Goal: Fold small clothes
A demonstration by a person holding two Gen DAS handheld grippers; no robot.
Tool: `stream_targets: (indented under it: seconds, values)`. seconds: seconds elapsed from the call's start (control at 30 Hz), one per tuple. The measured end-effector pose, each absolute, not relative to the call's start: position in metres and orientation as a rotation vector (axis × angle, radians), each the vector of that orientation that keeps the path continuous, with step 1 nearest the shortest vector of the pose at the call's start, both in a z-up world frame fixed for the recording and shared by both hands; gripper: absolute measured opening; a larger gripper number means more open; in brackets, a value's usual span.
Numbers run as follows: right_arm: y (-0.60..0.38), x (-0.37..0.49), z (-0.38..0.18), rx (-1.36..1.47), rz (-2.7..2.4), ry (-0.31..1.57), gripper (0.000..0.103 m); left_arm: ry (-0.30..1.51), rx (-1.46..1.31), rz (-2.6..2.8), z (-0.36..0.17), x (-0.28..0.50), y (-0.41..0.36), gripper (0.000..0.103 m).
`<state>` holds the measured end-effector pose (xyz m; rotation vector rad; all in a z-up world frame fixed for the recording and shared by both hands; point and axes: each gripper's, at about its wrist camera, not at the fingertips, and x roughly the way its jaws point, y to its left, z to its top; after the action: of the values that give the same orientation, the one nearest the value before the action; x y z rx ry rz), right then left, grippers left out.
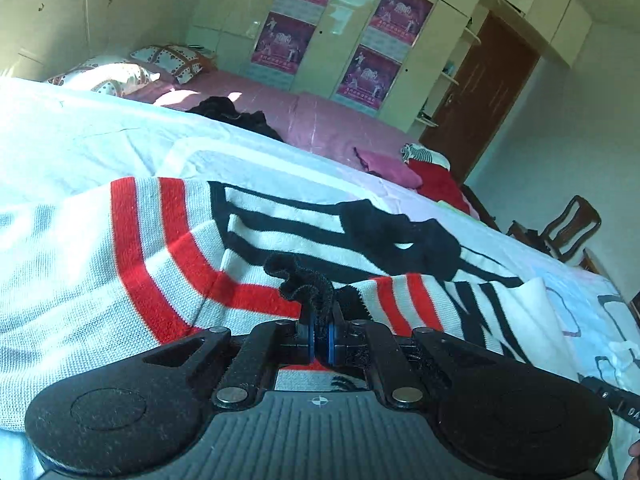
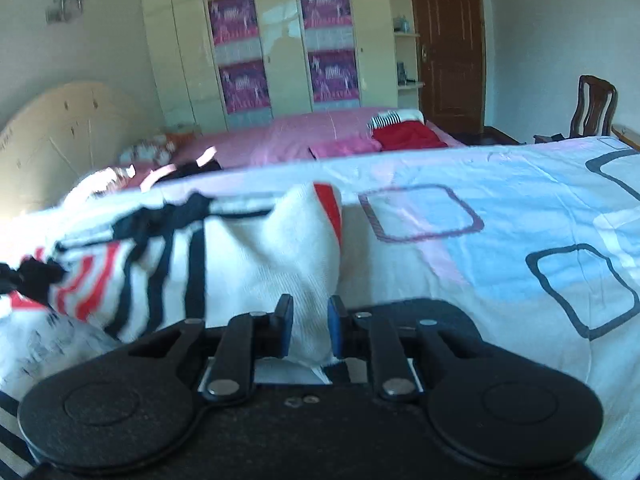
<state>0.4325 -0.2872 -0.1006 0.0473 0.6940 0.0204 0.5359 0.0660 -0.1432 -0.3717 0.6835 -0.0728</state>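
1. Two tools work on one knit sweater (image 1: 120, 264) that lies on the bed (image 2: 500, 208).
2. The left tool (image 1: 320, 332) has its jaws pressed together on a bunch of the sweater's black trim (image 1: 304, 280), which puckers up above the blue pads (image 1: 310, 340).
3. Beyond that pinch the sweater spreads flat, white with curved red stripes on the left and bold black bands across the middle.
4. The right tool (image 2: 310, 320) pinches a white fold (image 2: 280, 248) of the same sweater; the cloth fills the narrow gap between its blue pads (image 2: 285, 324) and stands up ahead of them.
5. A red stripe runs down the fold's far right edge.
6. In the right wrist view the rest of the sweater trails off to the left, partly blurred.
7. The bed cover is pale, printed with rounded squares in dark blue and purple.
8. A second bed (image 2: 288, 136) with a pink sheet lies behind; on it sit a red garment (image 2: 408, 136), a pink one (image 2: 344, 146) just beside it, and a black heap (image 1: 236, 114) well apart from them.
9. A wardrobe (image 2: 184, 60) with posters (image 2: 240, 48) lines the far wall, with a brown door (image 2: 448, 40) and a wooden chair (image 2: 594, 108) to its right.
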Motion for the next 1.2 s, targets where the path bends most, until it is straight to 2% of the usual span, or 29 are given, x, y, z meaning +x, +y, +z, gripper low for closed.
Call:
stream_targets:
  seconds: [0.03, 0.1, 0.27, 0.33, 0.4, 0.43, 0.53, 0.57, 0.7, 0.77, 0.8, 0.9, 0.93, 0.97, 1.03, 1.07, 1.13, 1.2]
  values:
    - [-0.289, 0.44, -0.113, 0.051, 0.009, 0.753, 0.022, 0.679, -0.39, -0.055, -0.147, 0.534, 0.069, 0.005]
    - [-0.295, 0.441, -0.112, 0.103, 0.011, 0.745, 0.024, 0.689, -0.412, -0.049, -0.157, 0.532, 0.073, 0.005]
    - [-0.293, 0.432, -0.092, 0.121, 0.061, 0.642, 0.02, 0.694, -0.405, -0.064, -0.167, 0.532, 0.075, 0.005]
    - [-0.286, 0.44, -0.108, 0.048, 0.073, 0.729, 0.019, 0.691, -0.412, -0.059, -0.166, 0.529, 0.074, 0.006]
    - [-0.28, 0.437, -0.113, -0.046, 0.066, 0.716, 0.023, 0.69, -0.421, -0.041, -0.164, 0.525, 0.074, 0.006]
    - [-0.282, 0.438, -0.109, -0.021, 0.069, 0.715, 0.023, 0.692, -0.418, -0.017, -0.161, 0.522, 0.076, 0.01]
    - [-0.294, 0.441, -0.092, 0.056, 0.085, 0.638, 0.022, 0.64, -0.39, 0.092, -0.144, 0.506, 0.084, 0.041]
    - [-0.294, 0.446, -0.086, 0.048, 0.085, 0.611, 0.023, 0.601, -0.367, 0.116, -0.135, 0.503, 0.084, 0.045]
    - [-0.289, 0.486, -0.076, 0.02, 0.107, 0.56, 0.023, 0.573, -0.26, -0.003, -0.116, 0.526, 0.054, 0.046]
    - [-0.285, 0.509, -0.078, 0.011, 0.13, 0.554, 0.023, 0.574, -0.193, -0.021, -0.119, 0.545, 0.036, 0.06]
    - [-0.283, 0.522, -0.082, 0.016, 0.144, 0.565, 0.021, 0.58, -0.188, -0.019, -0.125, 0.553, 0.032, 0.062]
    - [-0.287, 0.556, -0.108, -0.018, 0.094, 0.652, 0.017, 0.682, -0.145, 0.035, -0.152, 0.572, 0.033, 0.063]
    - [-0.295, 0.562, -0.118, -0.021, 0.057, 0.668, 0.019, 0.668, -0.126, 0.036, -0.159, 0.569, 0.035, 0.062]
    - [-0.304, 0.562, -0.12, 0.011, 0.043, 0.657, 0.039, 0.661, -0.137, 0.037, -0.159, 0.564, 0.039, 0.062]
    - [-0.311, 0.559, -0.118, 0.012, -0.024, 0.664, 0.036, 0.673, -0.108, 0.058, -0.155, 0.557, 0.041, 0.062]
    - [-0.31, 0.557, -0.117, -0.017, -0.043, 0.663, 0.037, 0.677, -0.102, 0.073, -0.152, 0.555, 0.043, 0.062]
    - [-0.315, 0.548, -0.11, 0.058, -0.013, 0.649, 0.026, 0.652, -0.138, 0.092, -0.144, 0.546, 0.049, 0.062]
    - [-0.303, 0.536, -0.102, 0.021, 0.056, 0.595, 0.026, 0.619, -0.121, 0.101, -0.137, 0.54, 0.046, 0.063]
